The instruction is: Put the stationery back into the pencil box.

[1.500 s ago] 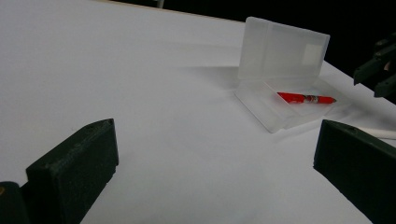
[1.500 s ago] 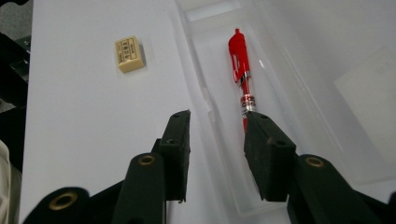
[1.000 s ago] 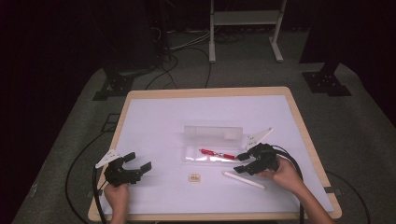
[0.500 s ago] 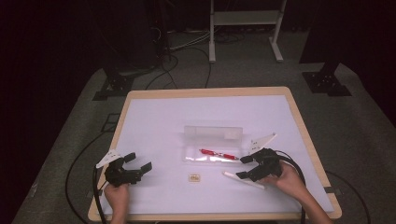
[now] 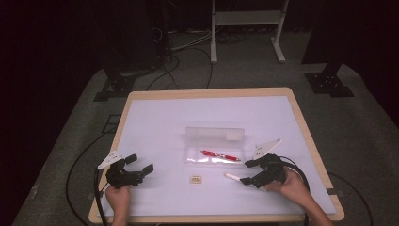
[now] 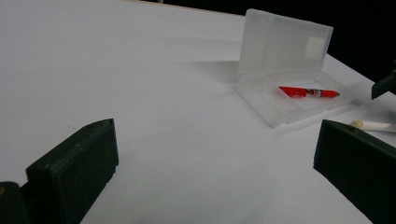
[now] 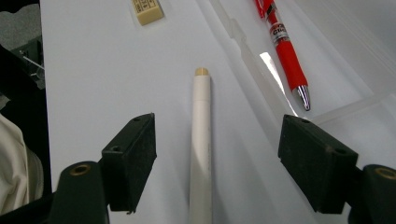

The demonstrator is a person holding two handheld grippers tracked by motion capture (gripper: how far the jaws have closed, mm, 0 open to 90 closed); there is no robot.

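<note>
A clear plastic pencil case [image 5: 214, 151] stands open mid-table with a red pen [image 5: 220, 156] in its tray. In front of it on the white tabletop lie a white pen [image 5: 231, 176] and a small eraser [image 5: 195, 179]. My right gripper [image 5: 247, 172] is open; its jaws have just been opening. In the right gripper view the white pen [image 7: 201, 140] lies flat between the jaws of the right gripper [image 7: 219, 144], touching neither pad, with the red pen [image 7: 282, 46] beyond. My left gripper [image 5: 140, 164] rests open at the near left, nothing between the jaws of the left gripper [image 6: 215, 144].
The case's raised lid [image 6: 285, 44] and tray [image 6: 273, 109] stand ahead and to the right in the left gripper view. The eraser [image 7: 148, 11] lies ahead of the white pen's tip. The table's wooden edge [image 5: 211, 218] runs close behind both hands. Cables trail off the table.
The right gripper's jaws have spread wider around the white pen, which lies on the table. The right hand shifted only slightly. The left gripper has not moved.
</note>
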